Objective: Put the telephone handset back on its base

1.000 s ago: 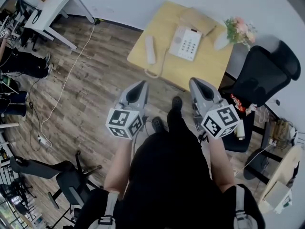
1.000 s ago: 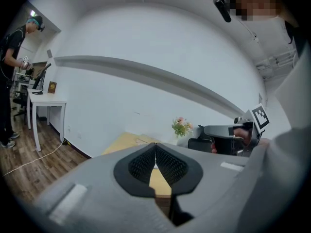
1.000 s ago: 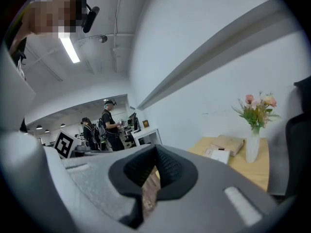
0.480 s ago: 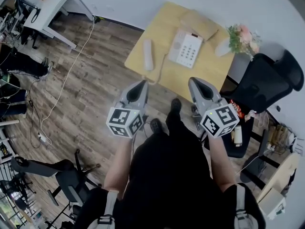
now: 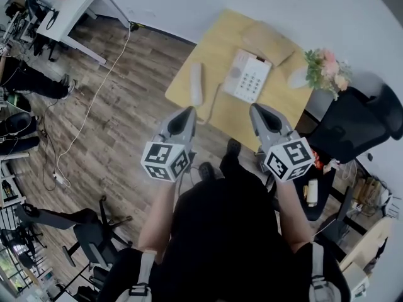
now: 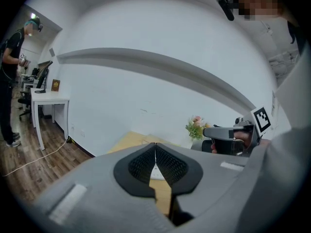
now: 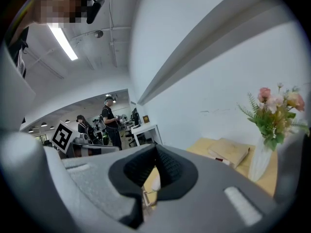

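Observation:
A white telephone handset (image 5: 196, 83) lies off its base on the left part of a light wooden table (image 5: 217, 115). A coiled cord joins it to the white keypad base (image 5: 250, 76) to its right. Both grippers are held in the air short of the table's near edge. My left gripper (image 5: 187, 111) points toward the handset, jaws shut and empty, as the left gripper view (image 6: 155, 147) also shows. My right gripper (image 5: 257, 109) points toward the base; its pads meet with nothing between them (image 7: 156, 148).
A flat brown box (image 5: 271, 39) and a vase of flowers (image 5: 327, 68) sit at the table's far side. A black office chair (image 5: 359, 118) stands to the right. At the left are a white desk (image 5: 75, 5), a floor cable (image 5: 94, 99) and another chair (image 5: 82, 231).
Both grippers have advanced toward the table, which now lies closer and lower in the head view. Their jaws stayed shut. The handset and base have not moved on the table.

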The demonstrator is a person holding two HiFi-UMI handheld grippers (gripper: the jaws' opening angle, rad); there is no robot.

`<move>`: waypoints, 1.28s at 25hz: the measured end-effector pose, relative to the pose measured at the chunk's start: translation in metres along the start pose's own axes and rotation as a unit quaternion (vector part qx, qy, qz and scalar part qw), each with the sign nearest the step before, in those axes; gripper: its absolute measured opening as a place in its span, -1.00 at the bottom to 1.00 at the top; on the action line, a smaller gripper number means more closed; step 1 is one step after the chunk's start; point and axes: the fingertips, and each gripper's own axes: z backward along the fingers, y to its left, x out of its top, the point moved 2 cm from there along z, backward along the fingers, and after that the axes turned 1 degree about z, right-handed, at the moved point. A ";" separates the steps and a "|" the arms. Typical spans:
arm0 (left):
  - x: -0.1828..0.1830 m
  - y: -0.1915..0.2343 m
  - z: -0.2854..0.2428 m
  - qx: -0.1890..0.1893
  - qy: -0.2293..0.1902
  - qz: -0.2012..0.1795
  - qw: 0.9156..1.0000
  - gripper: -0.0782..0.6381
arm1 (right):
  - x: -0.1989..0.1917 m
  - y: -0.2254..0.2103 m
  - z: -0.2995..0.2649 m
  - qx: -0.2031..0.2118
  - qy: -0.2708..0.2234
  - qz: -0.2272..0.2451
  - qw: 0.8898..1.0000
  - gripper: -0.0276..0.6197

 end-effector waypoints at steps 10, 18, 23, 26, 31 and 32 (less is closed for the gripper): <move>0.002 0.004 -0.032 0.037 0.006 0.008 0.999 -0.75 | 0.007 -0.033 -0.026 0.035 0.013 0.007 0.999 -0.91; -0.006 0.000 -0.054 0.068 0.015 0.017 0.997 -0.75 | 0.006 -0.053 -0.037 0.074 0.023 0.003 0.997 -0.91; -0.014 -0.002 -0.064 0.087 0.027 0.018 0.996 -0.75 | 0.003 -0.058 -0.042 0.101 0.027 -0.002 0.995 -0.91; -0.019 -0.003 -0.071 0.094 0.035 0.016 0.995 -0.75 | 0.000 -0.062 -0.046 0.110 0.031 -0.005 0.993 -0.91; -0.032 -0.004 -0.076 0.099 0.056 0.017 0.993 -0.74 | -0.009 -0.062 -0.048 0.119 0.042 -0.016 0.992 -0.91; -0.035 -0.004 -0.077 0.099 0.060 0.017 0.993 -0.74 | -0.011 -0.061 -0.049 0.120 0.045 -0.018 0.992 -0.91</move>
